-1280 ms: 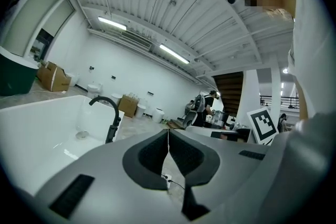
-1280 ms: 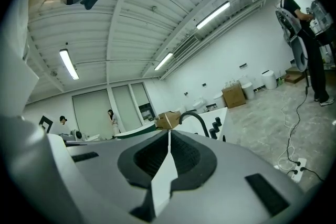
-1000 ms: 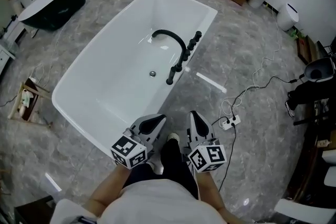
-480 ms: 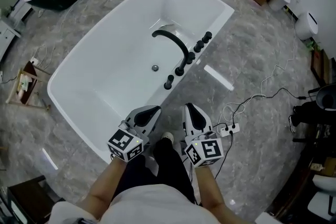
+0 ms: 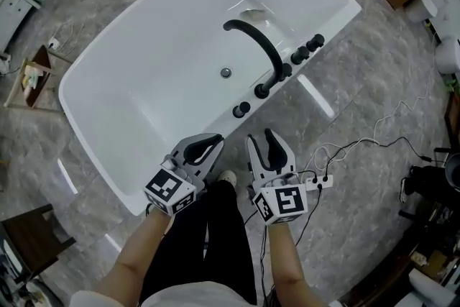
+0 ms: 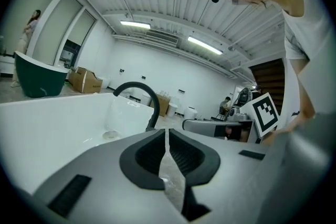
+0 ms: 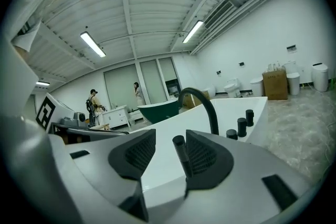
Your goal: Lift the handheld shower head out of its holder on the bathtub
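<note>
Handheld shower head (image 5: 241, 110), probably the near black post on the bathtub (image 5: 144, 83) rim, sits at eleven o'clock from the right gripper (image 5: 261, 141), whose empty jaws are opening. Approach step; next, reach in and straddle it. Left gripper (image 5: 210, 144) is pinched together.

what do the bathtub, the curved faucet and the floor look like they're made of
Bathtub: glossy white, probably acrylic or enamel; a soft highlight sits on its smooth wall.
Faucet: likely metal with a matte black coating; it shows barely any shine.
Floor: grey veined stone or stone-look tile, seemingly polished, with a faint sheen.
</note>
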`<state>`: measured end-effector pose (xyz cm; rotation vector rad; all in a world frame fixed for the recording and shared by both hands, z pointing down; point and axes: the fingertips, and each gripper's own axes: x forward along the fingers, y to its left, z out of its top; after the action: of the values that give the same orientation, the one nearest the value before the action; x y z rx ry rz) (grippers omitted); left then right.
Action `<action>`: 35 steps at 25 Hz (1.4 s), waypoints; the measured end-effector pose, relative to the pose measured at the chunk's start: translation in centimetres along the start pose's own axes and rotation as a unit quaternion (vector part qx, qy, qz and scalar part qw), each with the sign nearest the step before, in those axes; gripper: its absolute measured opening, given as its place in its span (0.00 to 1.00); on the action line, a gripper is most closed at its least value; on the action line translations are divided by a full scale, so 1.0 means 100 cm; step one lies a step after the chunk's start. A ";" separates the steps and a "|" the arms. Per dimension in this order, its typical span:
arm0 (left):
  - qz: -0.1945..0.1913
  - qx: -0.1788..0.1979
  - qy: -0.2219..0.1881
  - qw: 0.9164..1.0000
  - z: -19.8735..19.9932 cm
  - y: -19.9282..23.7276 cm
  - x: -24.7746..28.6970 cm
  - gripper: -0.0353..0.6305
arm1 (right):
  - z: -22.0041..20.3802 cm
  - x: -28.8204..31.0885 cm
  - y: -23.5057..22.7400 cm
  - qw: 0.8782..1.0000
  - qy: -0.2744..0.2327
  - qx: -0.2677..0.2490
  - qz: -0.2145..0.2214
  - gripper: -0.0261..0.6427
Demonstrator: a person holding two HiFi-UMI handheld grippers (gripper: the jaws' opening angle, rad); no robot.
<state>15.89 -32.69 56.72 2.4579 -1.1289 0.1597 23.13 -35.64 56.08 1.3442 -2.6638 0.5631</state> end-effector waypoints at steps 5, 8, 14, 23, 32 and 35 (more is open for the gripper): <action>0.014 -0.002 0.004 1.000 -0.027 0.036 0.016 0.07 | -0.033 0.039 -0.010 1.000 0.016 -0.011 0.010 0.37; 0.018 -0.009 0.011 1.000 -0.048 0.051 0.028 0.07 | -0.050 0.057 -0.018 0.999 0.023 -0.021 0.010 0.38; 0.026 -0.020 0.014 0.999 -0.071 0.072 0.051 0.07 | -0.074 0.094 -0.024 0.997 0.045 -0.062 0.028 0.38; 0.024 -0.030 0.026 0.999 -0.085 0.078 0.066 0.07 | -0.067 0.118 -0.022 0.995 0.040 -0.083 0.027 0.38; 0.020 -0.036 0.032 0.999 -0.087 0.078 0.069 0.07 | -0.072 0.123 -0.025 0.995 0.049 -0.087 0.021 0.27; 0.017 -0.038 0.033 0.999 -0.087 0.078 0.072 0.07 | -0.072 0.125 -0.027 0.994 0.053 -0.092 0.016 0.27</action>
<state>15.46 -38.45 69.18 2.3497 -1.1278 0.2037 17.21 -43.85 66.65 1.1891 -2.5829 0.3707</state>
